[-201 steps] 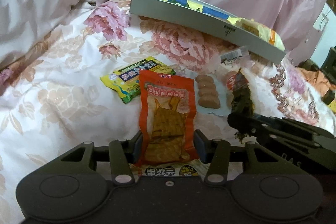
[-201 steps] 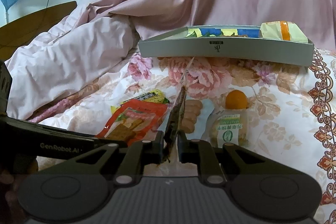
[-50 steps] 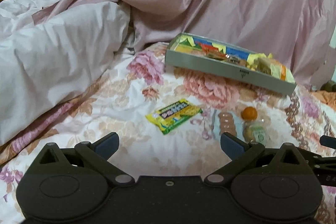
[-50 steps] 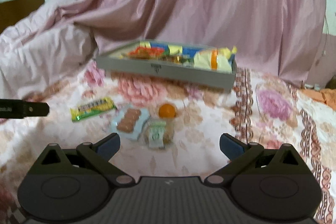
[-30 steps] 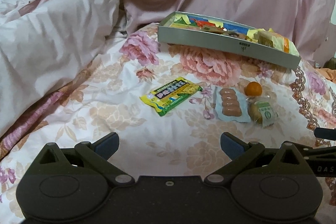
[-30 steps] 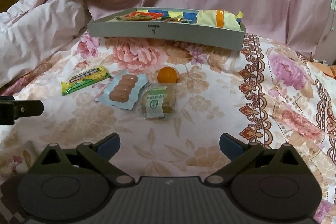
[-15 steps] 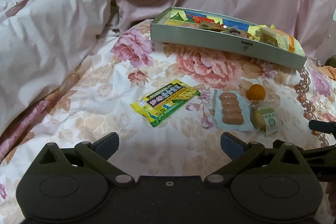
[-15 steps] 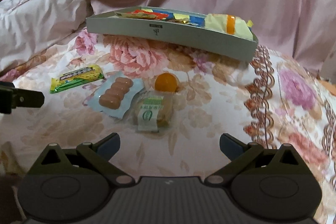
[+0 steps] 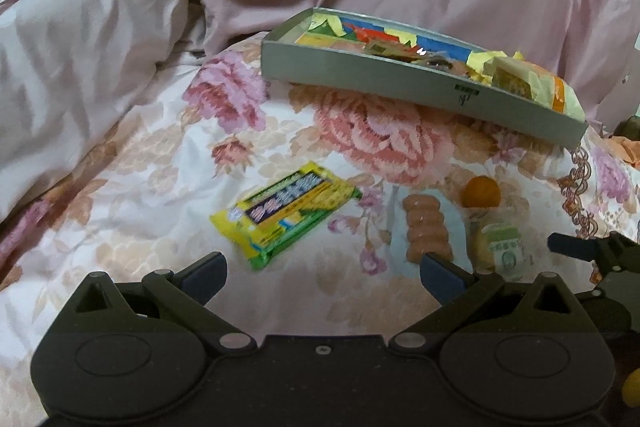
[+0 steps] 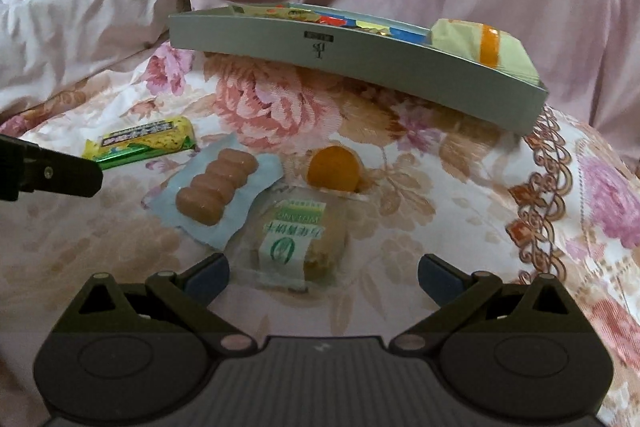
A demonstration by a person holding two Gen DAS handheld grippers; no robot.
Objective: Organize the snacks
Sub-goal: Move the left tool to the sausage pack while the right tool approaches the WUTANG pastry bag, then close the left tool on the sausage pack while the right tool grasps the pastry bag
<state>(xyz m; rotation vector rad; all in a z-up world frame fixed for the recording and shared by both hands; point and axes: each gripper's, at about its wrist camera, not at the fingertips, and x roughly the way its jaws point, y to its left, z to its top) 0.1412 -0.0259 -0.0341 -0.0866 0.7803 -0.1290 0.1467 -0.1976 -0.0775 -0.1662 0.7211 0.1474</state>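
From the left wrist, the left gripper point(image 9: 322, 269) gapes empty, the yellow-green packet point(image 9: 286, 209) just ahead of its fingers; the soft quilt point(image 9: 140, 187) may sink and let the foil slide.

From the right wrist, the right gripper point(image 10: 323, 269) stands wide too, the green-label pastry point(image 10: 296, 241) between its tips (slippery wrap), the grey tray point(image 10: 360, 65) beyond.

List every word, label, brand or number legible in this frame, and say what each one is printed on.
"WOLONG", upside down as seen: green-and-white label of the clear-wrapped pastry.
Chinese characters under it on that label: too blurred to read.
Chinese characters on the yellow-green snack bar: too blurred to read.
Small dark tag and logo on the grey box front wall: too small to read.
Sausage pack and orange ball: no text visible.
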